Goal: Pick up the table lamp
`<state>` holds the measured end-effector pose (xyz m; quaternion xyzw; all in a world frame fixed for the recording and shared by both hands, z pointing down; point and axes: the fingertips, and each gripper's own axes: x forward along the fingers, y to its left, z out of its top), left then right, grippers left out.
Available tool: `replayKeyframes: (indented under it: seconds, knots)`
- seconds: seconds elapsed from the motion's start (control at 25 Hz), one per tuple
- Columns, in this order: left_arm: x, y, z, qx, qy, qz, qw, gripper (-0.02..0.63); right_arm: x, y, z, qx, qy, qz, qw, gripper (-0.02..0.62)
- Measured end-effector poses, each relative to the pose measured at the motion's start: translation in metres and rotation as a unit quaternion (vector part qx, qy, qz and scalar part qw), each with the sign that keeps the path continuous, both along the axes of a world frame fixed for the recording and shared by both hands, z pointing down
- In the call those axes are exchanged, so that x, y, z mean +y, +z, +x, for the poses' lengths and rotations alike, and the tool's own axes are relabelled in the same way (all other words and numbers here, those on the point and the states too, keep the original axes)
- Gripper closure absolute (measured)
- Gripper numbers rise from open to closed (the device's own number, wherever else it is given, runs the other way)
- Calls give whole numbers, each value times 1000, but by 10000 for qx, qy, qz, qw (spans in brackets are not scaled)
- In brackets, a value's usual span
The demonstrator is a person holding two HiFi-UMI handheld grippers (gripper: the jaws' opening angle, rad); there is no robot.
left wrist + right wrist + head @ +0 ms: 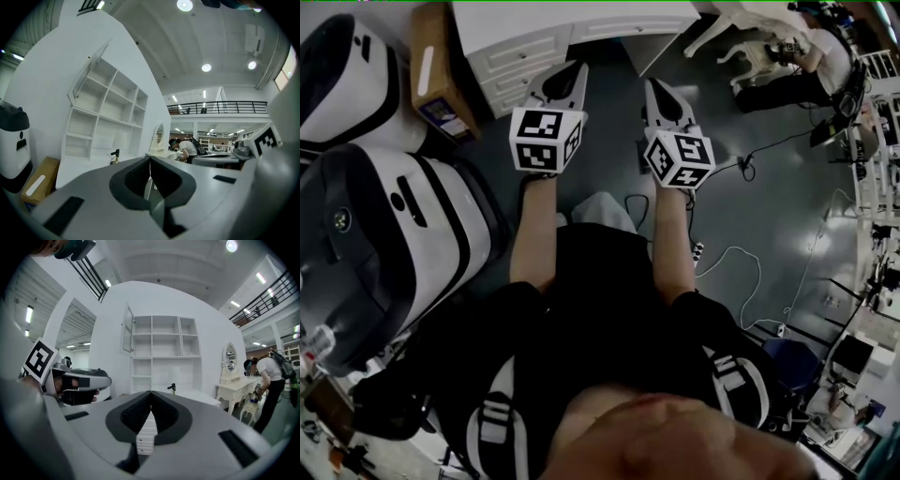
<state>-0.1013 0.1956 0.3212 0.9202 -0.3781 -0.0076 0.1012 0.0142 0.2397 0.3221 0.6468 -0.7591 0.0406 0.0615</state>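
Out in front of the person: left tongs [577,67] and right tongs [651,86], side by side, pointing at the white desk [534,42].
Left tongs: shut tight, nothing in them.
Right tongs: shut tight, nothing in them.
Lamp [173,388]: small, black on top, standing on the white desk below the shelves [165,345], well away from both tongs.
Box [436,70]: brown, on the floor beside the desk.

White desk [517,45], grey floor [750,216], black-and-white square markers on left claw [577,67].
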Motion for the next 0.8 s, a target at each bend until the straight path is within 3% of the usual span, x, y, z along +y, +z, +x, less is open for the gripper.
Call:
replayKeyframes:
  seconds: [0.32,0.56,0.8]
  knots:
    - [-25,13,3,-98,-126,-149,9998,595,-25,13,14,-94,-41,-125,9999,577]
    - [-70,14,-5,-234,-514,-91,9984,597,-83,17,8,-329,-411,-51,9986,577]
    - [-118,36,-6,-220,-835,-290,9958,597,-137,39,12,-508,-623,-226,9965,577]
